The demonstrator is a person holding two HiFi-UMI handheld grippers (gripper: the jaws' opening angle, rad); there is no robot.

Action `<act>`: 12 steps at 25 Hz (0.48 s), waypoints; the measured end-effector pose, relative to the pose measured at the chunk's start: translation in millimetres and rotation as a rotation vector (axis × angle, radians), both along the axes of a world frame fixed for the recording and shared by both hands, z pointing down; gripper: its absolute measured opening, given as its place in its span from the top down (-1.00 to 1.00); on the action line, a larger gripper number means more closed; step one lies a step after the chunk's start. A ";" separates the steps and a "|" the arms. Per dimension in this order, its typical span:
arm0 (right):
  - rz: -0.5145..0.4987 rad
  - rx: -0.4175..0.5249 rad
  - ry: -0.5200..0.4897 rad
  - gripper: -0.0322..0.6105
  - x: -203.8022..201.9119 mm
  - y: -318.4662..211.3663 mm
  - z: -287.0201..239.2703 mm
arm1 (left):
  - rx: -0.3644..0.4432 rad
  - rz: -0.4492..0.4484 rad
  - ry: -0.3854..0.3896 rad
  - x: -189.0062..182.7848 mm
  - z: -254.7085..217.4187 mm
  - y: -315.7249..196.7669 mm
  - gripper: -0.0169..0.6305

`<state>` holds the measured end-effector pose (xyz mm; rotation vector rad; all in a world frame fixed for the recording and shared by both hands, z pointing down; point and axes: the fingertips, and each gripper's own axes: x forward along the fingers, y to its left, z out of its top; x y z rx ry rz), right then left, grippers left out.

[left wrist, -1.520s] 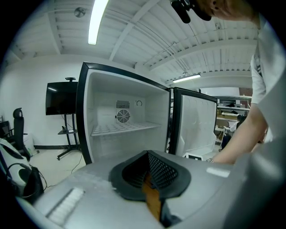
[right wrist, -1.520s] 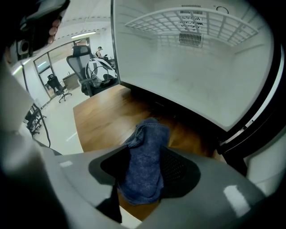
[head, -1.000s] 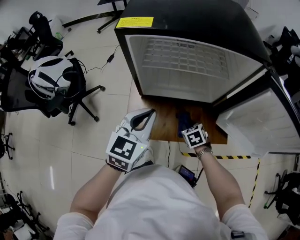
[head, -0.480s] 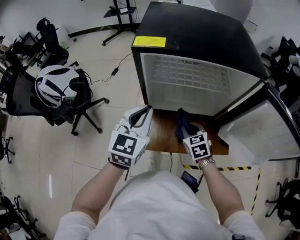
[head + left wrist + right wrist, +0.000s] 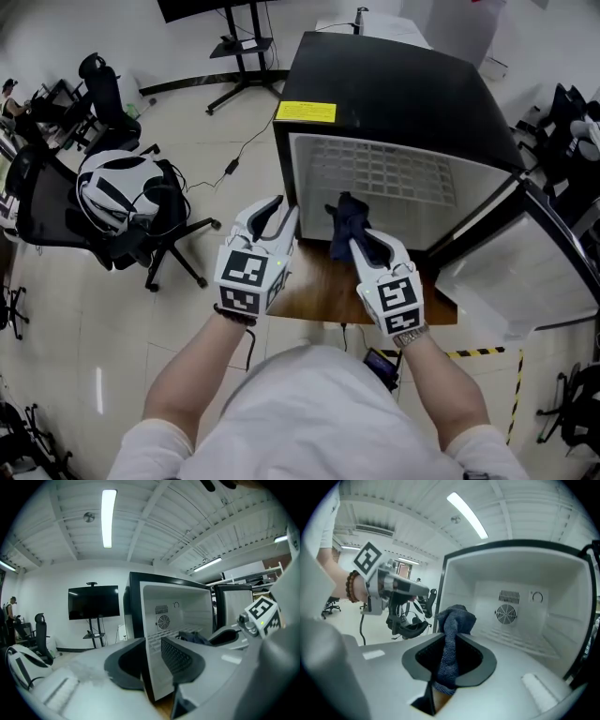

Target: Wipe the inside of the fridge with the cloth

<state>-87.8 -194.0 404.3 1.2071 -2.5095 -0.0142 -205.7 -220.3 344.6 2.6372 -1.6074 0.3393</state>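
Note:
A black fridge [image 5: 394,94] stands open on a wooden table [image 5: 314,281]. It has a white inside [image 5: 375,173] and a wire shelf. My right gripper [image 5: 361,246] is shut on a dark blue cloth [image 5: 345,220], held up at the fridge mouth. In the right gripper view the cloth [image 5: 452,639] hangs pinched between the jaws, with the back-wall fan [image 5: 506,613] beyond. My left gripper [image 5: 277,214] is at the fridge's left front edge. Its jaws have just been opening, and only that wall edge [image 5: 147,677] shows in the gap. Whether it lies between them I cannot tell.
The fridge door [image 5: 525,267] hangs open to the right. An office chair with a white and black helmet [image 5: 117,192] stands on the floor at the left. A screen stand [image 5: 234,23] is behind. Striped tape [image 5: 473,354] marks the floor beneath the table.
The right gripper has lifted the cloth off the table up to the fridge opening. The left gripper has risen toward the fridge's left edge, and its jaws have parted.

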 end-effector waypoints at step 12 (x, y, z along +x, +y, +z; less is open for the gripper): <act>-0.086 0.313 -0.051 0.68 -58.3 -30.5 -102.4 | 0.005 0.023 -0.013 -4.9 -12.7 -26.9 0.53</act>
